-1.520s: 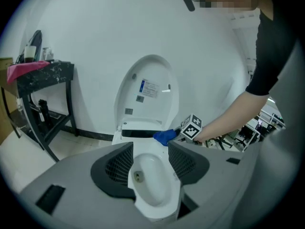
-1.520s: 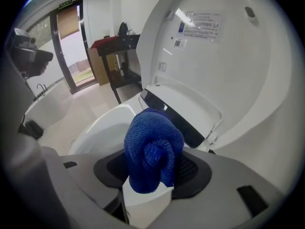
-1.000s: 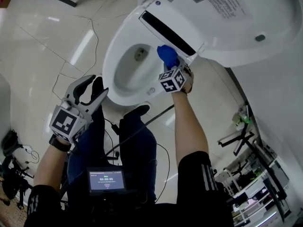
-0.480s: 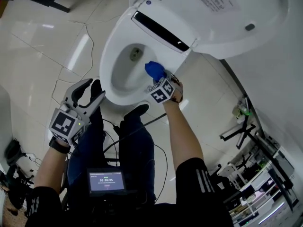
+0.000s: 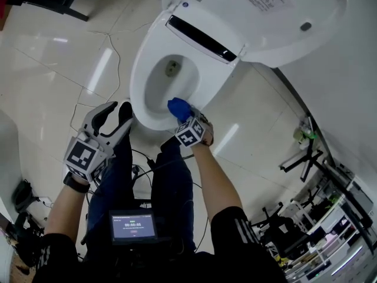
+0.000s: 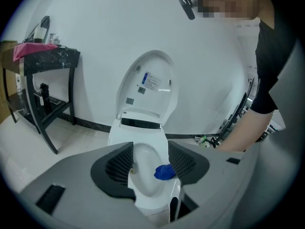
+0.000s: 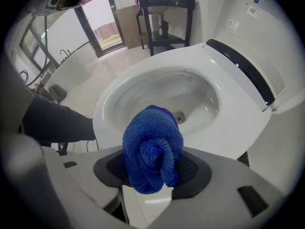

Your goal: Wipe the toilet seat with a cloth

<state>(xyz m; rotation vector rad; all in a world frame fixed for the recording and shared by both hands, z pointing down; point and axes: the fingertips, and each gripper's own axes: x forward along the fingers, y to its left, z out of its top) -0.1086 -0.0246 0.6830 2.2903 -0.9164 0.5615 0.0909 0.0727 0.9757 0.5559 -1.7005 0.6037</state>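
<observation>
The white toilet seat (image 5: 139,74) lies down around the bowl, with the lid (image 5: 283,16) raised behind it. My right gripper (image 5: 181,118) is shut on a rolled blue cloth (image 5: 178,108) that rests on the seat's front right rim. In the right gripper view the cloth (image 7: 153,149) bulges out between the pads, over the seat (image 7: 238,123). My left gripper (image 5: 115,112) hangs open and empty in front of the bowl, to its left and apart from it. Its view looks at the toilet, with the cloth (image 6: 164,172) showing between its open jaws.
A black-framed side table (image 6: 47,80) stands to the left of the toilet against the wall. Cables (image 5: 141,164) run over the tiled floor by the person's legs. A metal rack (image 5: 312,158) with small items stands to the right. A small screen (image 5: 133,224) sits at the person's waist.
My right gripper has slid the cloth along the seat's right side, from near the hinge to the front rim. The left gripper has hardly moved.
</observation>
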